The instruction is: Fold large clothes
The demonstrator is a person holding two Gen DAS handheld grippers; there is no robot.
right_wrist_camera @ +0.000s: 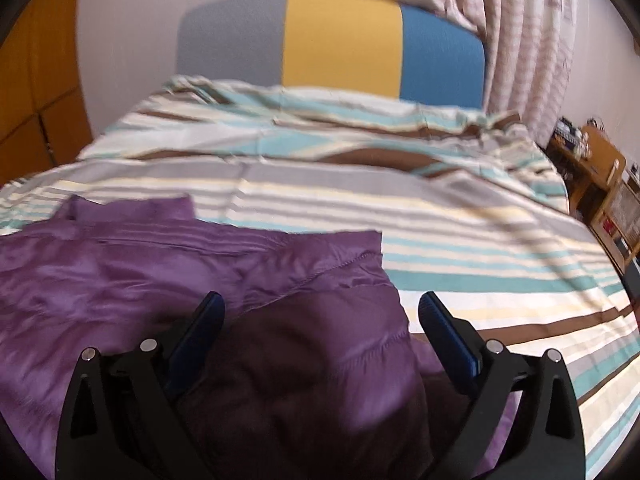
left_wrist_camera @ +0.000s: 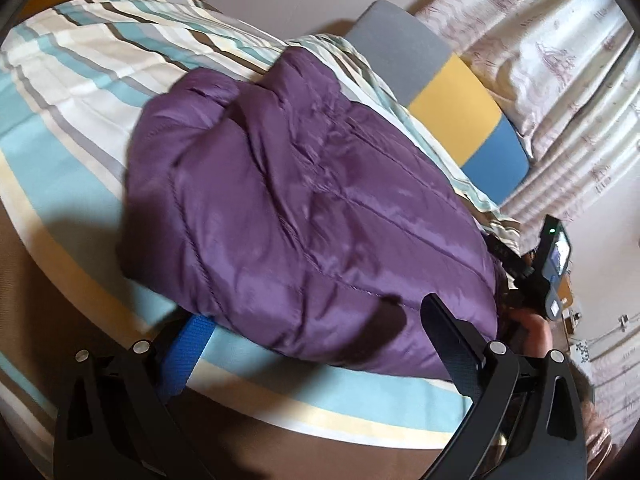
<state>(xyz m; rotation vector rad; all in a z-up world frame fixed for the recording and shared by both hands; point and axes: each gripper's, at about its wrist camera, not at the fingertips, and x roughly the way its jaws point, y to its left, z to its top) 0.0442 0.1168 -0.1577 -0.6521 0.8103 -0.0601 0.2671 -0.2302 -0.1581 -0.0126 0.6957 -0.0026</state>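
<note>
The purple quilted jacket [left_wrist_camera: 296, 200] lies partly folded on the striped bedspread [left_wrist_camera: 72, 128], directly ahead of both tongs. The left gripper [left_wrist_camera: 308, 312] stands spread wide with the jacket's near edge bulging between its fingers, unpinched; the right gripper [right_wrist_camera: 320, 312] is likewise spread over a folded layer. Judging by this, a fold sits mid-way; next, each must close on an edge to carry it over.

A striped bed [right_wrist_camera: 400, 208] with a grey-yellow-blue headboard [right_wrist_camera: 340, 40] stands against a pale wall [right_wrist_camera: 132, 32], curtains [right_wrist_camera: 520, 40] and wooden shelves [right_wrist_camera: 592, 176] beside it.
</note>
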